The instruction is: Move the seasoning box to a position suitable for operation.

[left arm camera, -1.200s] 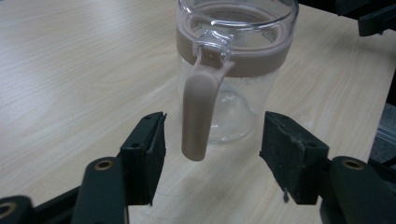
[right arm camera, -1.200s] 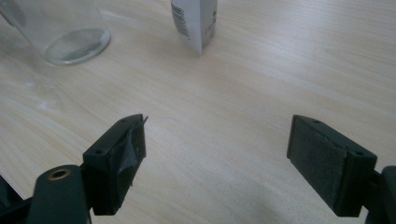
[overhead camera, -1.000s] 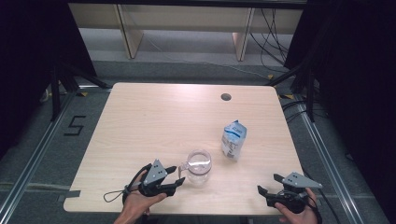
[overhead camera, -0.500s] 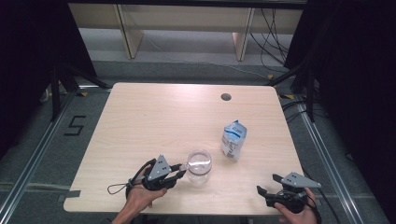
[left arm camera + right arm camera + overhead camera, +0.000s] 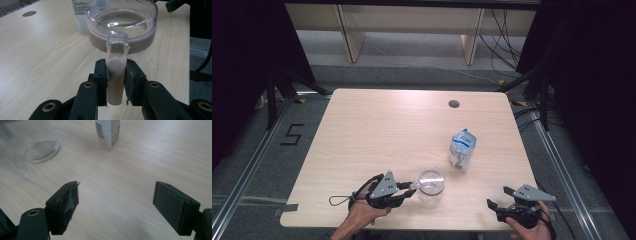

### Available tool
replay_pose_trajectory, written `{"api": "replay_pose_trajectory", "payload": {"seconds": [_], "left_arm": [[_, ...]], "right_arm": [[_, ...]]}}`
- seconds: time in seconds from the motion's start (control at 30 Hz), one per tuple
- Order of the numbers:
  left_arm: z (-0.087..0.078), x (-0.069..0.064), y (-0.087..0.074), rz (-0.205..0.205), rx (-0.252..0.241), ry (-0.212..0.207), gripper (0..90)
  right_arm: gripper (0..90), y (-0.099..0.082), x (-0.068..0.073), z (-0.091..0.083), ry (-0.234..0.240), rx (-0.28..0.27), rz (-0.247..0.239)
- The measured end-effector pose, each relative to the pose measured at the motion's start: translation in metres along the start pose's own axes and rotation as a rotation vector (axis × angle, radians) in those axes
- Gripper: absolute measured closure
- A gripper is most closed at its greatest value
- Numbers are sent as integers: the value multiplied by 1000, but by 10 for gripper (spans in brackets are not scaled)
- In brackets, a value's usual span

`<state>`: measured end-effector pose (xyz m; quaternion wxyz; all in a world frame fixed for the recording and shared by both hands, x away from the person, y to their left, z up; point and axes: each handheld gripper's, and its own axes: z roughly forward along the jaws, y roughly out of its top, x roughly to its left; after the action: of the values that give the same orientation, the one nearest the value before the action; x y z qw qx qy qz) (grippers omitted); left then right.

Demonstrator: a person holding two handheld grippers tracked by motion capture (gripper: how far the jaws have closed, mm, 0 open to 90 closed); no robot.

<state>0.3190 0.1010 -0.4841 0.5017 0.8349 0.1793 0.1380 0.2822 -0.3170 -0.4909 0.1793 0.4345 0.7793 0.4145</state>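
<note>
A clear glass jar (image 5: pixel 431 186) with a clear lid on a beige seal stands near the table's front edge; the left gripper view shows it close up (image 5: pixel 122 25). A beige tab (image 5: pixel 115 75) sticks out from its lid rim. My left gripper (image 5: pixel 411 189) has just been closing and its pads now press on that tab (image 5: pixel 115 67). My right gripper (image 5: pixel 498 197) rests at the front right corner, open and holding nothing (image 5: pixel 116 195). A white and blue carton (image 5: pixel 463 150) stands upright behind the jar.
The light wooden table (image 5: pixel 387 130) has a round cable hole (image 5: pixel 454 104) near its far edge. The right gripper view has the jar's base (image 5: pixel 32 140) at the upper left and the carton (image 5: pixel 108 132) ahead. Dark floor and rails surround the table.
The left gripper's jaws have closed onto the jar's beige tab. Both hands stayed where they were, and the jar and carton have not moved.
</note>
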Motion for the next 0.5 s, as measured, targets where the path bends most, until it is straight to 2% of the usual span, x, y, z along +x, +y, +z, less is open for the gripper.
{"api": "replay_pose_trajectory", "payload": {"seconds": [0.03,0.07,0.13,0.33,0.43,0.47,0.5], "left_arm": [[0,-1,-1,-23,-1,-3,728],[0,-1,0,-18,2,-2,728],[0,0,0,-19,4,-13,728],[-1,3,0,-17,9,-7,725],[-1,3,0,-14,11,-5,724],[-1,3,0,-31,13,-4,723],[-1,3,0,-31,13,-4,723]], "right_arm": [[214,0,0,0,-1,3,1],[214,0,3,-1,0,21,24],[216,0,3,0,4,6,25],[216,0,3,0,-8,6,21],[216,0,3,-1,9,10,25],[217,0,1,0,12,2,-1],[217,0,1,0,12,2,-1]]}}
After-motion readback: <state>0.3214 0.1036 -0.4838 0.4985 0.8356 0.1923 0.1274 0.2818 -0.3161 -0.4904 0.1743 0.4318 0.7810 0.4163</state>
